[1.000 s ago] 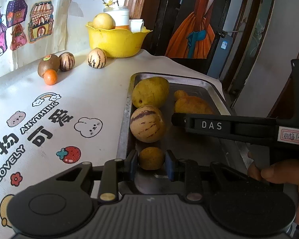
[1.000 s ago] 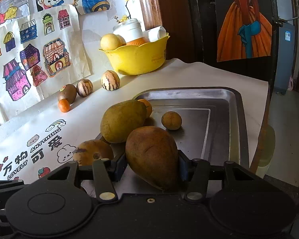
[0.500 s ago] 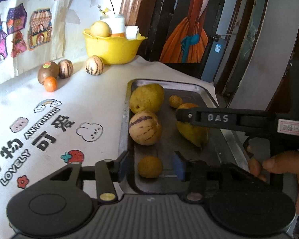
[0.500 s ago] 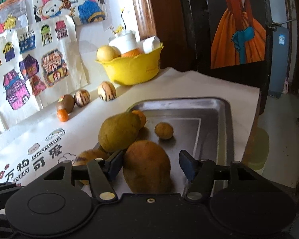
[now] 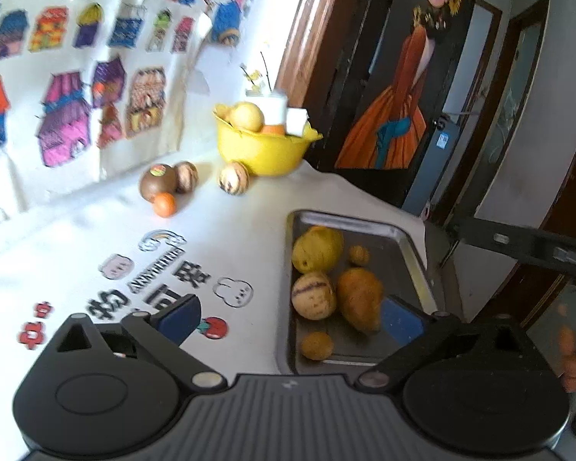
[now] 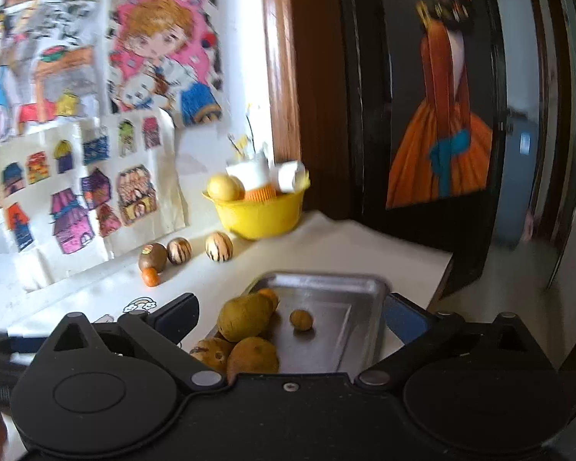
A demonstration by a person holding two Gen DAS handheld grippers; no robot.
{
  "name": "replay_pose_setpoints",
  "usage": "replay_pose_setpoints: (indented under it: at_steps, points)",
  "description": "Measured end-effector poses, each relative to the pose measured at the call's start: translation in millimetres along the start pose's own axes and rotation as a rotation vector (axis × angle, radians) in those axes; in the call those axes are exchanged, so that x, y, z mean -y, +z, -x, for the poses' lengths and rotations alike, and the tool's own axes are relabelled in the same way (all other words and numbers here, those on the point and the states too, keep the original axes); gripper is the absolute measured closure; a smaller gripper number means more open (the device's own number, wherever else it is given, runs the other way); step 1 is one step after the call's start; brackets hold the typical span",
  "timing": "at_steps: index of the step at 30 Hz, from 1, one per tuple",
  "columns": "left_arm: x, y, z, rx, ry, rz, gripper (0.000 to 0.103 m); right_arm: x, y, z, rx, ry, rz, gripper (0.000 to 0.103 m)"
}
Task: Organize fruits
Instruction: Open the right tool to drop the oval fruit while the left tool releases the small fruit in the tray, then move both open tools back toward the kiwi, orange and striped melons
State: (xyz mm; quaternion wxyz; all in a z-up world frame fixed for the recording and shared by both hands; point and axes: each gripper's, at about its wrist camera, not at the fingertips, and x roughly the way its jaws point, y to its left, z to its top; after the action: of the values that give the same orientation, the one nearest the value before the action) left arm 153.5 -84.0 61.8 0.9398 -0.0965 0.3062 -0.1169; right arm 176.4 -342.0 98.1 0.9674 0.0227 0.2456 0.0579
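Both the left gripper (image 5: 292, 319) and the right gripper (image 6: 290, 317) are hanging spread wide, holding nothing. The brown mango (image 5: 360, 299) is lying in the metal tray (image 5: 414, 253), its long axis pointing along the tray's length, touching the striped melon (image 5: 313, 295). The tray is sitting on a white printed tablecloth (image 5: 230, 242), the yellow bowl (image 5: 263, 151) standing beyond it near the wall drawings (image 5: 69, 126).

Wide-apart jaws above fruit-laden tray (image 6: 359, 288)
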Motion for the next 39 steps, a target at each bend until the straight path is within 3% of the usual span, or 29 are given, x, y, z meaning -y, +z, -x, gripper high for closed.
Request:
replay_pose_setpoints:
  at_steps: [5, 9, 13, 17, 20, 23, 27, 31, 35, 39]
  points:
    - [-15, 16, 41, -0.002, -0.026, -0.002, 0.001, -12, 21, 64, -0.015, -0.015, 0.092, 0.001]
    - [-22, 27, 69, -0.05, -0.037, -0.049, 0.001, -28, 37, 107, -0.077, 0.028, 0.119, 0.001]
    - [-26, 45, 95, -0.107, -0.048, -0.123, 0.001, -53, 56, 140, -0.199, 0.106, 0.099, 0.001]
    - [-32, 74, 128, -0.099, -0.032, -0.157, 0.001, -82, 88, 155, -0.32, 0.181, 0.016, 0.001]
    - [-41, 107, 157, -0.054, -0.011, -0.128, 0.001, -106, 124, 163, -0.314, 0.215, -0.034, 0.001]
    - [-47, 139, 179, -0.008, 0.017, -0.128, 0.001, -135, 166, 166, -0.229, 0.237, -0.003, 0.001]
    - [-57, 167, 188, 0.069, 0.118, -0.183, 0.0, -161, 206, 146, -0.163, 0.328, 0.021, 0.0]
    - [-77, 168, 163, 0.039, 0.211, -0.233, 0.0, -178, 224, 96, -0.194, 0.379, 0.012, 0.0]
    - [-99, 157, 123, -0.046, 0.216, -0.204, 0.0, -186, 224, 29, -0.283, 0.394, -0.007, 0.0]
    - [-116, 145, 78, -0.085, 0.166, -0.152, 0.0, -184, 211, -45, -0.371, 0.375, -0.03, 0.0]
